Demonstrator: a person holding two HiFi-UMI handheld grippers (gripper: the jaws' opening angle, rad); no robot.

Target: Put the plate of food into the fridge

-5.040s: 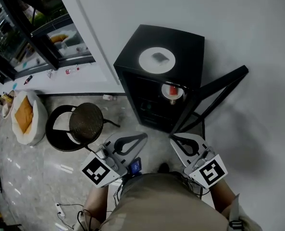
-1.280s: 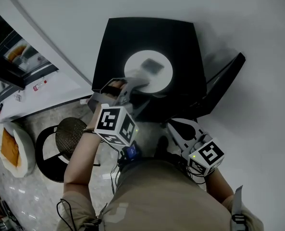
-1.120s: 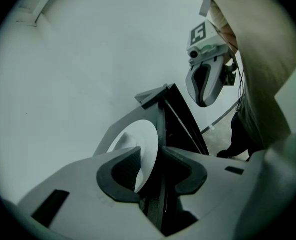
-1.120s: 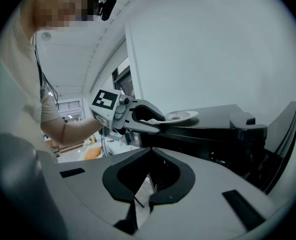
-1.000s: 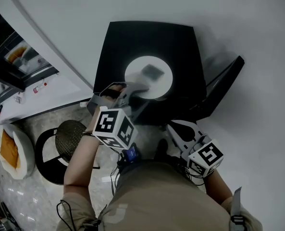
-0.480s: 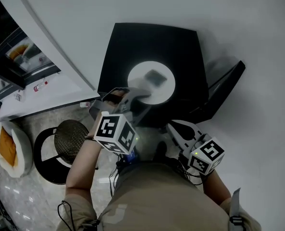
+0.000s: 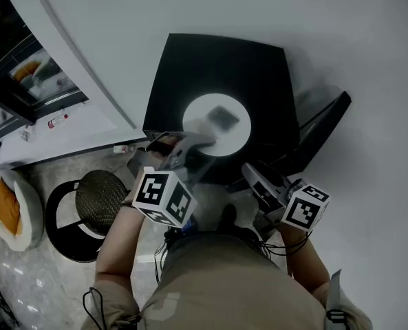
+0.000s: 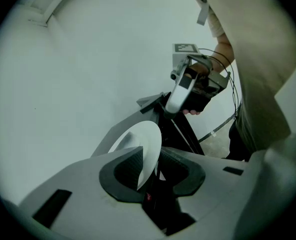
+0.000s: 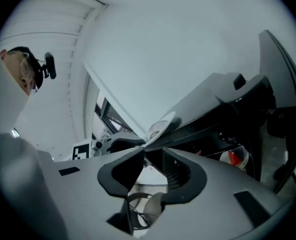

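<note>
A white plate point(image 7: 214, 126) carrying a grey piece of food point(image 7: 222, 117) is on top of the black mini fridge point(image 7: 217, 67). My left gripper point(image 7: 197, 141) is shut on the plate's near rim; in the left gripper view the rim point(image 8: 143, 144) runs between the pads. The right gripper point(image 7: 250, 170) hangs in front of the fridge beside its open door point(image 7: 324, 129). Its jaws have just been opening and nothing is between them point(image 9: 150, 154). Past them the right gripper view shows the plate point(image 9: 160, 126) and the left gripper point(image 9: 115, 144).
A round dark stool point(image 7: 100, 194) stands on the floor to the left. Further left lies a white bag point(image 7: 7, 208). A red-capped item point(image 9: 235, 156) sits inside the fridge. White wall surrounds the fridge behind and to the right.
The right gripper has rolled and shifted up and right toward the fridge front, and its jaws have parted. The left gripper stays clamped on the plate rim.
</note>
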